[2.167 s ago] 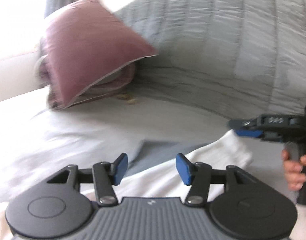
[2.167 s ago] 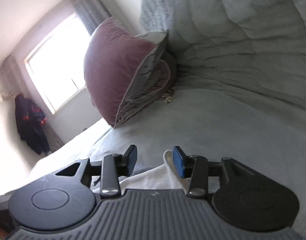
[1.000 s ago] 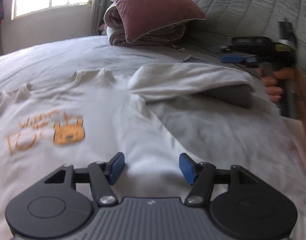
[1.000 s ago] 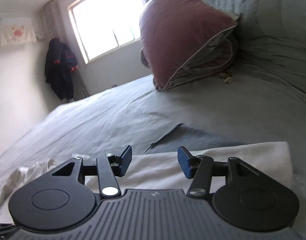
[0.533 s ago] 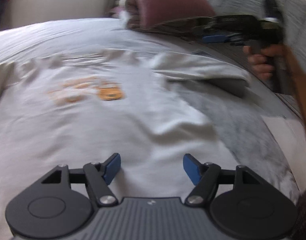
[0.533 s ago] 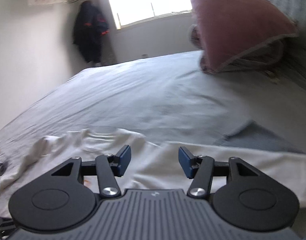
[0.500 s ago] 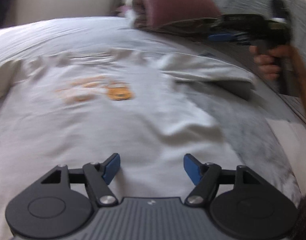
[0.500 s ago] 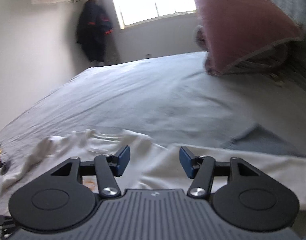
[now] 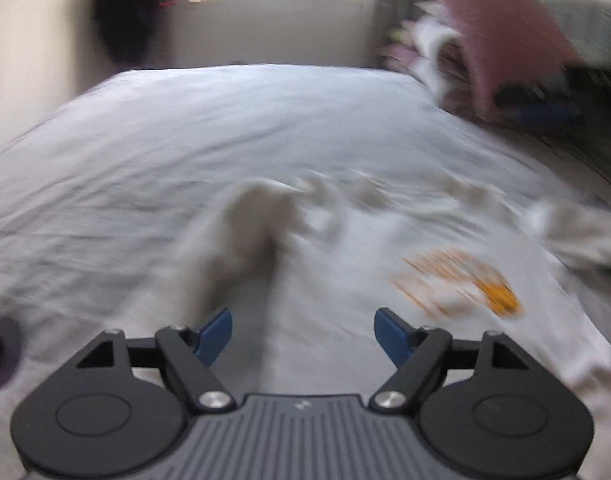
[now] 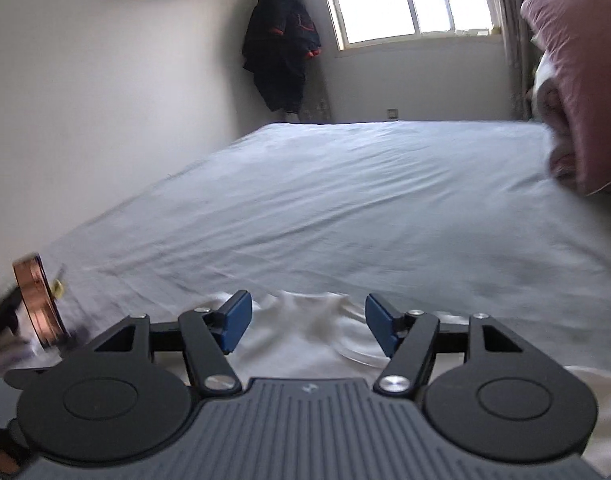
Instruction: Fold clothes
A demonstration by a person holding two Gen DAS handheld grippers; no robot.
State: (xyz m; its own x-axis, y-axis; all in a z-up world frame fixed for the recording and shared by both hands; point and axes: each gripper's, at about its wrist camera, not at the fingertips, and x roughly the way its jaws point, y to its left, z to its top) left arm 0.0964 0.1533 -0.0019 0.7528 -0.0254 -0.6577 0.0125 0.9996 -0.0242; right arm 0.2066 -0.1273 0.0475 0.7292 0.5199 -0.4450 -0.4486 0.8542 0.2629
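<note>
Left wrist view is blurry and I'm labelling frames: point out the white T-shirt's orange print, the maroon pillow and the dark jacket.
orange print [image 9: 461, 282], left wrist view, its middle.
maroon pillow [image 9: 501, 36], left wrist view, its broad face.
dark jacket [image 10: 281, 44], right wrist view, its body.

Both wrist cameras sat low and close over the bed [image 9: 233, 128], facing across it toward the far window [image 10: 409, 0]. They shared the sheet, the white shirt [image 9: 345, 264] and the pillow [image 10: 585, 80] at right.
</note>
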